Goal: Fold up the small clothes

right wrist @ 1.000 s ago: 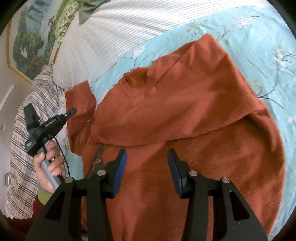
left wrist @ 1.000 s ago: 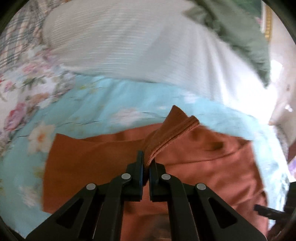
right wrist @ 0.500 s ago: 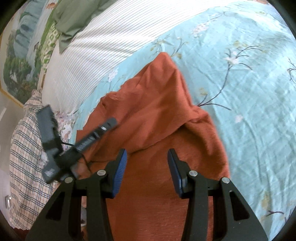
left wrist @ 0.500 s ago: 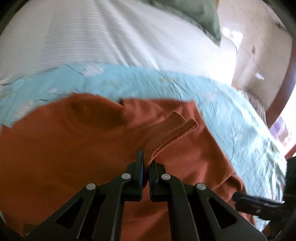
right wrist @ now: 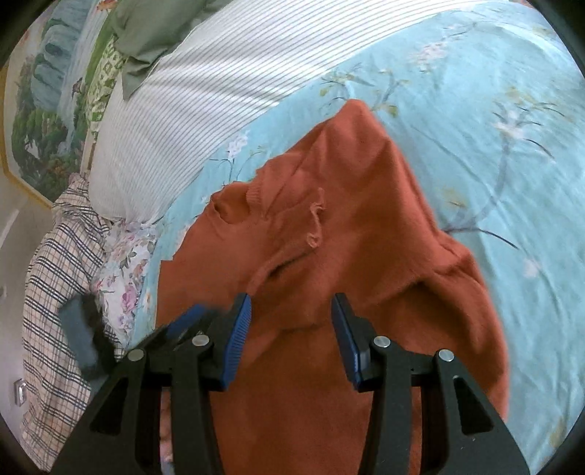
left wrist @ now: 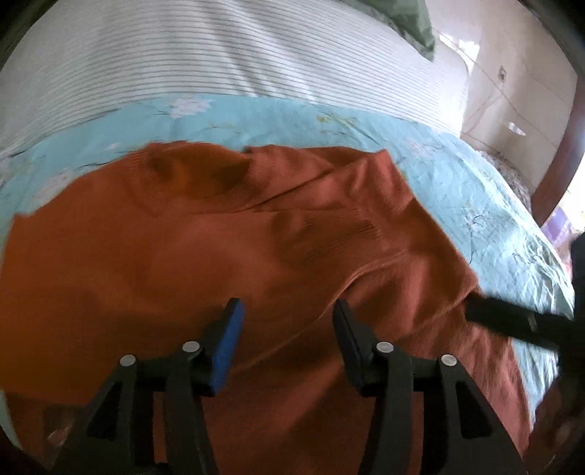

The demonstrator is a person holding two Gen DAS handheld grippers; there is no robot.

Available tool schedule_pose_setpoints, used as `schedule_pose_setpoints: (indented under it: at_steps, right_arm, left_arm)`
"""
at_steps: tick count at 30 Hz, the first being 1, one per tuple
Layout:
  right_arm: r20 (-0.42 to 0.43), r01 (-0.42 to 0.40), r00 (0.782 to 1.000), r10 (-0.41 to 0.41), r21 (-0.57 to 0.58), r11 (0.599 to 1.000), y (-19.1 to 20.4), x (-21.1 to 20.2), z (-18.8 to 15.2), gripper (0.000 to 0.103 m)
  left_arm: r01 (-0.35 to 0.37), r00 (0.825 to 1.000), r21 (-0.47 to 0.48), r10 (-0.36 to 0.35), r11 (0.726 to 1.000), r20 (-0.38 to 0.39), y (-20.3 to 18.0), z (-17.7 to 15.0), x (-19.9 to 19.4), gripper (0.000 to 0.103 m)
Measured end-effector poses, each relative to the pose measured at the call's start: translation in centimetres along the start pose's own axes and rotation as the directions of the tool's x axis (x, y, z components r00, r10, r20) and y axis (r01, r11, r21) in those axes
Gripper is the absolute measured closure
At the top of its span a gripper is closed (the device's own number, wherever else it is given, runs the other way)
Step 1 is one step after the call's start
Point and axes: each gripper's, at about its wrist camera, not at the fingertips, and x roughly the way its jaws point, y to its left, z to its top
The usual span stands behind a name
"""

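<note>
1. Our left claw [left wrist: 287, 329] hangs spread wide over the near part of the rust-orange sweater [left wrist: 204, 255], pinching nothing.
2. Our right claw [right wrist: 290, 329] is likewise spread and empty, just above the same sweater [right wrist: 347, 255].
3. The sweater lies on the light-blue floral bedspread [right wrist: 493, 128], one sleeve folded across its chest, neckline [right wrist: 234, 204] at the far left.
4. Beyond it we note a white striped pillow [right wrist: 204, 102] with a green cloth [right wrist: 146, 33] on top.
5. At far left: a plaid fabric [right wrist: 55, 292].
</note>
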Motion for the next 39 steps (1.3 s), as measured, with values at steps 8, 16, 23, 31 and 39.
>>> schedule_pose_setpoints:
  at_steps: [8,16,23,31,39]
  right_arm:
    - [-0.044,0.035,0.998,-0.034,0.009,0.999,-0.1,4.7,1.7,0.056]
    - [-0.017,0.053,0.998,-0.053,-0.015,0.998,0.8,7.1,3.4,0.094]
    - [0.166,-0.034,0.985,0.045,-0.068,0.997,2.9,1.5,5.1,0.096]
    - [0.135,0.046,0.989,-0.052,0.042,0.998,-3.1,0.7,3.9,0.096]
    - [0.136,0.041,0.99,-0.042,0.007,0.999,-2.9,0.6,2.3,0.096]
  left_arm:
    - [-0.179,0.982,-0.242,0.189,0.954,0.02,11.7,-5.3,-7.8,0.048]
    - [-0.297,0.953,-0.399,0.293,0.868,-0.071,20.1,-8.5,-8.8,0.05]
    - [-0.318,0.947,-0.404,0.31,0.858,-0.087,21.8,-6.6,-6.2,0.06]
    - [-0.375,0.926,-0.331,0.367,0.866,-0.088,21.0,-5.5,-5.4,0.063]
    - [-0.423,0.883,-0.446,0.469,0.789,-0.008,21.2,-5.9,-7.9,0.071]
